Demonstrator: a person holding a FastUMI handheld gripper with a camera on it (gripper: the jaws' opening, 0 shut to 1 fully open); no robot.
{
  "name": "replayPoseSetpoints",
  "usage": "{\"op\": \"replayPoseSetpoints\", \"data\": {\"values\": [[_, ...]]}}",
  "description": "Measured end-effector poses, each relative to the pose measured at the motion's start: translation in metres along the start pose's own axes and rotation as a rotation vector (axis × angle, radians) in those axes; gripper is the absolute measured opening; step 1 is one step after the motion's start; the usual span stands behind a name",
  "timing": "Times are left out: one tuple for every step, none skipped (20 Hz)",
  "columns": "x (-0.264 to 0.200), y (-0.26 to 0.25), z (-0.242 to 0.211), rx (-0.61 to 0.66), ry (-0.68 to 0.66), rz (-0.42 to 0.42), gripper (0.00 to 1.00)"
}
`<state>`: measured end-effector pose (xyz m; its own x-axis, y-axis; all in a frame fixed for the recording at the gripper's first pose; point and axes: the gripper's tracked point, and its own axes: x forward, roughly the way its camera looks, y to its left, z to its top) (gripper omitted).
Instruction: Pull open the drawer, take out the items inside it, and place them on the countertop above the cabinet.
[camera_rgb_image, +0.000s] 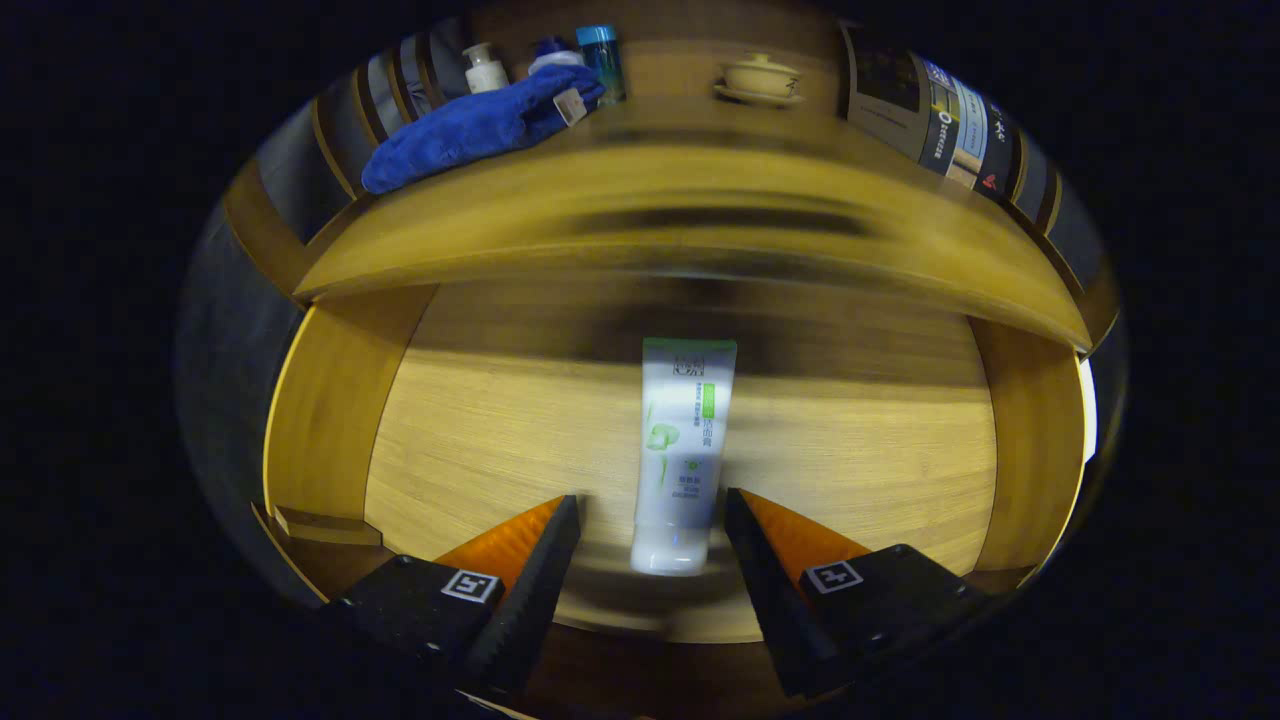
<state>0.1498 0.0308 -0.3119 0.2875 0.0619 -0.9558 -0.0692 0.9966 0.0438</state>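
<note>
The wooden drawer (330, 420) stands pulled open below the countertop (680, 200). A white and green tube (682, 450) lies flat on the drawer floor, its cap end toward me. My gripper (652, 510) is open above the drawer, and the tube's cap end lies between the two fingertips without either one touching it. On the countertop rest a blue towel (470, 125), a small white bottle (484, 70), a blue-capped bottle (603, 60) and a lidded cup on a saucer (762, 78).
The drawer's side walls (1035, 440) rise left and right of the fingers. The countertop's front edge overhangs the back part of the drawer. A stack of boxes or books (950, 125) stands at the countertop's right end.
</note>
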Motion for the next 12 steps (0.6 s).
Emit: {"op": "replayPoseSetpoints", "data": {"values": [[0.000,-0.004,-0.003,0.001,0.028,-0.012,0.87],[-0.004,-0.013,-0.002,-0.004,0.031,-0.050,0.78],[-0.009,-0.012,0.003,0.011,0.016,-0.037,0.69],[-0.013,-0.010,0.004,0.023,0.014,-0.016,0.60],[-0.018,-0.010,0.005,0.031,0.007,-0.008,0.51],[-0.024,-0.009,0.007,0.026,-0.002,-0.003,0.49],[-0.031,-0.008,0.010,0.010,-0.017,0.003,0.47],[-0.039,-0.006,0.015,0.002,-0.040,0.008,0.47],[-0.049,-0.002,0.019,-0.005,-0.057,0.023,0.47],[-0.061,0.004,0.023,-0.015,-0.067,0.045,0.47],[-0.076,0.010,0.028,-0.027,-0.077,0.068,0.47],[-0.078,0.005,0.013,-0.044,-0.096,0.091,0.47]]}}
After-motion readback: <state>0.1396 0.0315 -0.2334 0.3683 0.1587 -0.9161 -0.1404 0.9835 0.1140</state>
